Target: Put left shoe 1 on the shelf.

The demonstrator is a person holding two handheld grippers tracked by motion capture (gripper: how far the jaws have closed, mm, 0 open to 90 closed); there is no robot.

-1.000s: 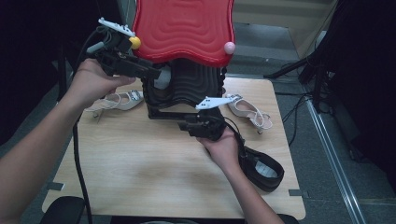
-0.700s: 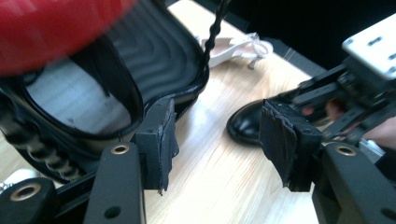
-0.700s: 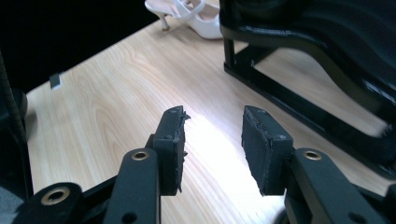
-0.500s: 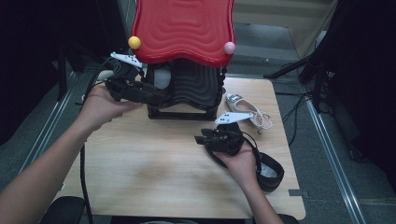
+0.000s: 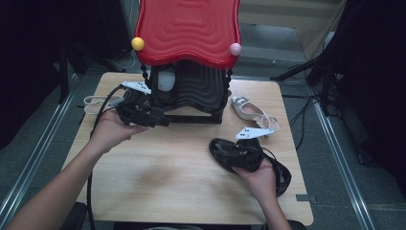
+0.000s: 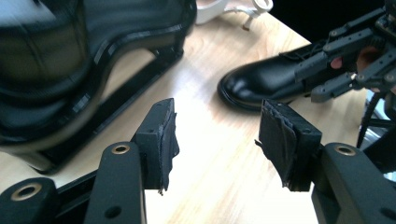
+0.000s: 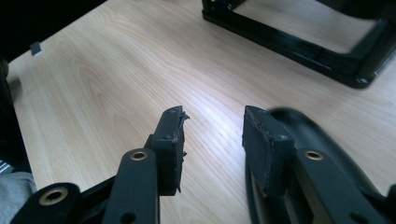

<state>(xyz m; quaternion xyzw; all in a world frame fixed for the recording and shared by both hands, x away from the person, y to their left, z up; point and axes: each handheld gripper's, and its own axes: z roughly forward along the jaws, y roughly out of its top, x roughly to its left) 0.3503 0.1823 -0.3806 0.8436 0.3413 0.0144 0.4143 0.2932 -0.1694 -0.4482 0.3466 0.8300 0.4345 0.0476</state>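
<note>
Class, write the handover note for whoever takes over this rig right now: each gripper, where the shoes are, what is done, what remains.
Left gripper: open, empty, beside the black stand.
Right gripper: open, over the black shoe on the table.
White sandal lies right of the stand; another pale sandal lies at its left.
Done: nothing gripped.
Left: probably grasping the black shoe and placing it on the stand.

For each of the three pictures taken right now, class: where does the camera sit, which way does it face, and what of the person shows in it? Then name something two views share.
High view: above the person's side, facing forward and down on the table; both forearms, left gripper, right gripper.
Left gripper view: rides the left gripper, facing across the table toward the black shoe; open jaws.
Right gripper view: rides the right gripper, facing the stand; open jaws.
Shared: the black shoe, in high and left gripper views.
</note>
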